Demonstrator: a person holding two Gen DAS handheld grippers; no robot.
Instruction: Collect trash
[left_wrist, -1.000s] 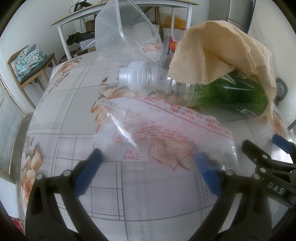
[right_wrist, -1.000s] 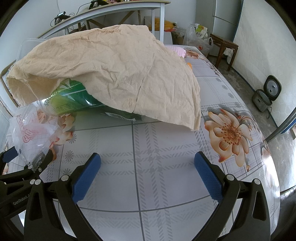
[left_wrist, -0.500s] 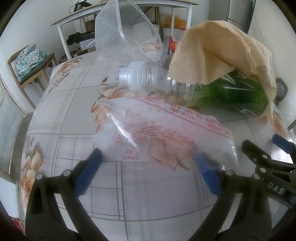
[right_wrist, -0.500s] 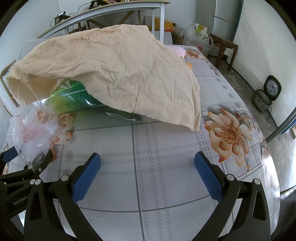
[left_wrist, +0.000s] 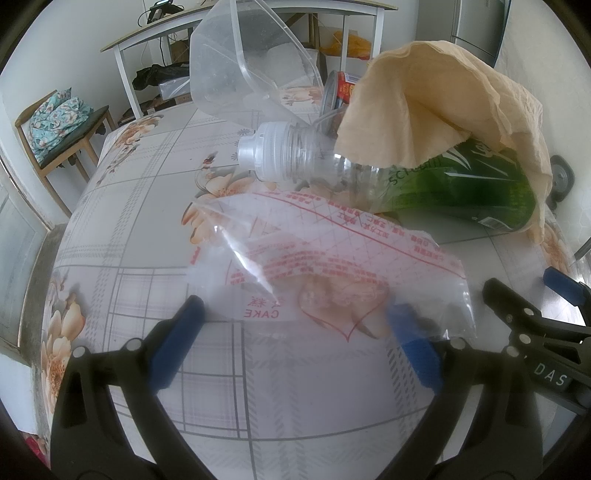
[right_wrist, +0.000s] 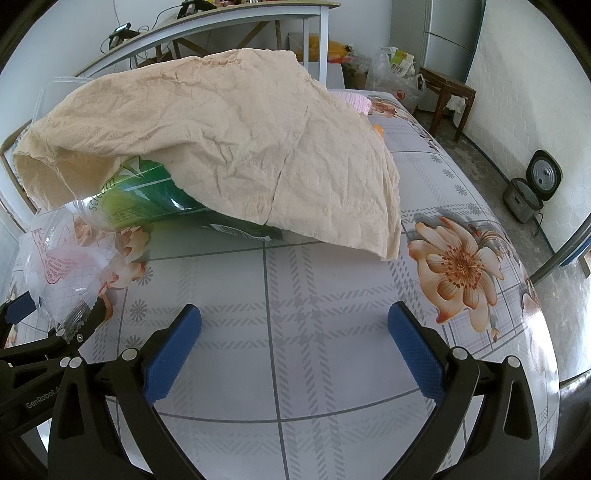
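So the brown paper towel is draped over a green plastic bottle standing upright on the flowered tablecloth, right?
Not quite: the green plastic bottle lies on its side, cap toward the left, as the left wrist view shows. The brown paper towel is indeed draped over it on the flowered tablecloth.

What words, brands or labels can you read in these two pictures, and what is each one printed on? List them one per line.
"CAKE": upside down in red on the clear plastic wrapper.
"DAS": on the right tool, seen from the left camera.
"GenRobot.A...": cut off, on the left tool, seen from the right camera.
"Scream": partly legible on the green bottle.
Small red print on the wrapper and on the red can: too small to read.
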